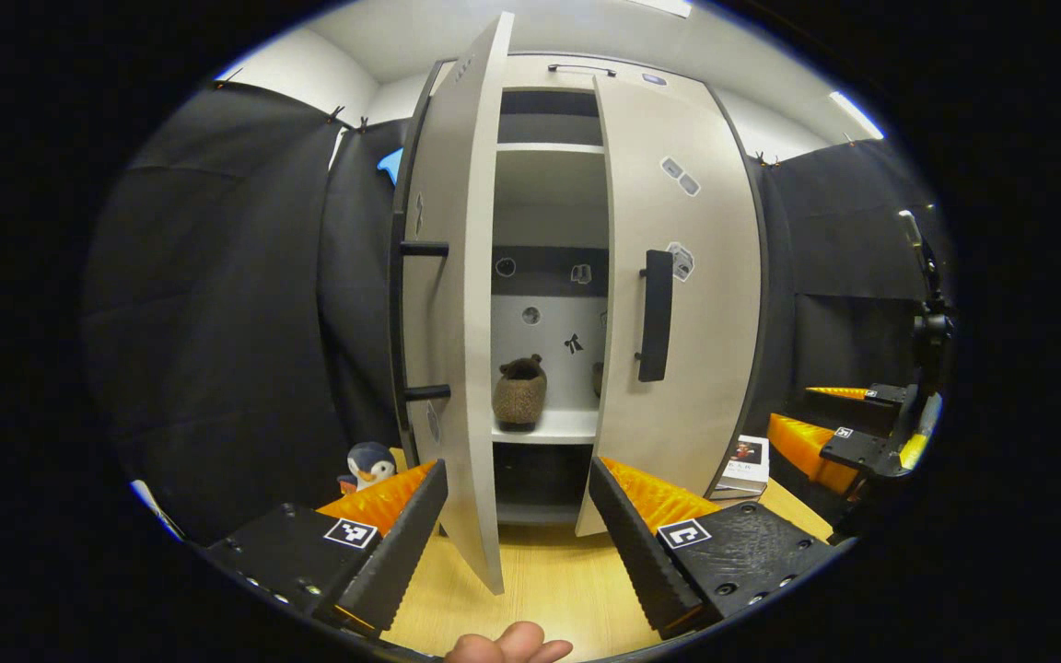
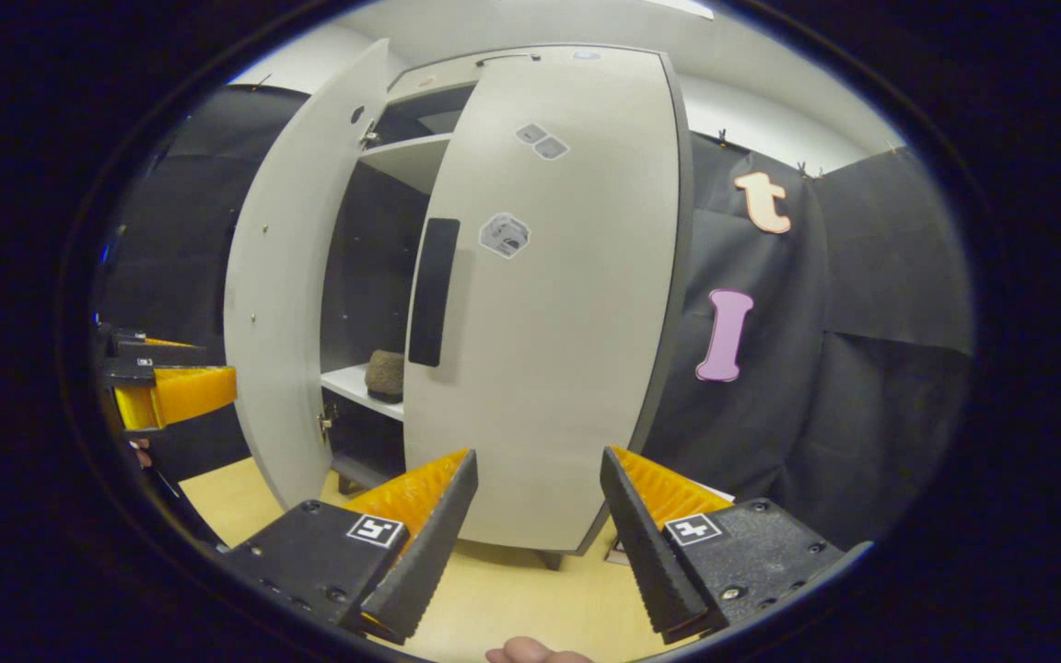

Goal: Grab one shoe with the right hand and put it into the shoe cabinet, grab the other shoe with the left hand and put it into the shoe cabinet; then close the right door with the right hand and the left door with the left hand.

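- Left gripper (image 1: 517, 529): fingers spread, empty, straddling the left door (image 1: 457, 304) edge, which stands wide open.
- Right gripper (image 2: 540, 516): fingers spread, facing the right door (image 2: 549, 304), seemingly almost closed.
- A shoe (image 1: 519, 393) sits on the shoe cabinet (image 1: 577, 74) shelf.

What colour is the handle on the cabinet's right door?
Black. The right door's handle is a vertical bar on the pale grey door, clearest in the left gripper view.

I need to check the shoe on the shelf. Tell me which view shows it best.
The left gripper view: it looks straight between the doors at the brown shoe, whole and upright on the white shelf. In the right gripper view the shoe is partly hidden by the right door.
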The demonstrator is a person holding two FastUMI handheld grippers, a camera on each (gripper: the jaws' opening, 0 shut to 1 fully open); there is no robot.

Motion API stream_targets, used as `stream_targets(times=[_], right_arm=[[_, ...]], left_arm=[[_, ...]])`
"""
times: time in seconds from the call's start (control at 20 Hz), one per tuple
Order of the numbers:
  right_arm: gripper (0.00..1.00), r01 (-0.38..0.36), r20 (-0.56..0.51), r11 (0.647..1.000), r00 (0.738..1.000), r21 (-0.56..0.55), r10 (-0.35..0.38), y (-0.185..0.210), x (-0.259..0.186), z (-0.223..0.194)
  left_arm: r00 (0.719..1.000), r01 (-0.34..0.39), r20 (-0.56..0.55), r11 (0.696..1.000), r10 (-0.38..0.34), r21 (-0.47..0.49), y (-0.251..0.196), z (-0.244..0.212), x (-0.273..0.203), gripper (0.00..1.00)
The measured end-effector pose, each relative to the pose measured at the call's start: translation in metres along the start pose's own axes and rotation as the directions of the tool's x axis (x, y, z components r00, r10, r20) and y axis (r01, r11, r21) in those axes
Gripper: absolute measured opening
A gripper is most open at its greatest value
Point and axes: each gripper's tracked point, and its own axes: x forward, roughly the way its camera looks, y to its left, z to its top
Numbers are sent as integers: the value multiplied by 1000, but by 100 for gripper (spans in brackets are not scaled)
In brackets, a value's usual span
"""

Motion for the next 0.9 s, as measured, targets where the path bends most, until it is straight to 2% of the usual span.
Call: stream_targets(times=[0.05,0.1,0.2,0.25,0.3,0.35,0.4,0.5,0.6,0.7,0.8,0.9], right_arm=[[89,6,-27,1000,1000,6,-6,4,0,-3],[92,11,-40,1000,999,23,-10,9,1,-3],[92,25,-31,998,999,49,-23,15,-1,5],[91,39,-19,998,999,47,-38,15,-3,9],[91,58,-4,998,998,39,-58,14,-7,12],[92,71,13,997,997,30,-72,15,-10,16],[91,88,28,996,996,23,-88,17,-12,18],[91,104,23,994,994,12,-105,24,-18,18],[91,104,22,994,994,17,-104,32,-18,18],[91,113,18,993,993,18,-113,38,-16,18],[91,119,14,992,993,35,-119,48,-17,17],[92,115,15,992,993,47,-116,56,-17,14]], left_arm=[[1000,23,2,1000,-23,1,0,-2,5,84],[998,58,0,998,-58,-10,-1,-3,12,95],[994,108,21,992,-106,-67,-6,2,26,95],[984,178,44,978,-174,-106,-18,6,35,97],[956,294,48,947,-290,-132,-40,8,36,95],[914,406,50,903,-403,-143,-67,9,28,95],[907,421,70,900,-415,-116,-72,14,25,95],[920,382,108,923,-376,-39,-65,22,24,96],[926,362,116,932,-359,-7,-65,23,27,97],[943,327,82,945,-324,-29,-56,14,26,97],[974,222,55,973,-218,-68,-30,6,31,97],[988,150,41,981,-146,-121,-12,2,34,95]])
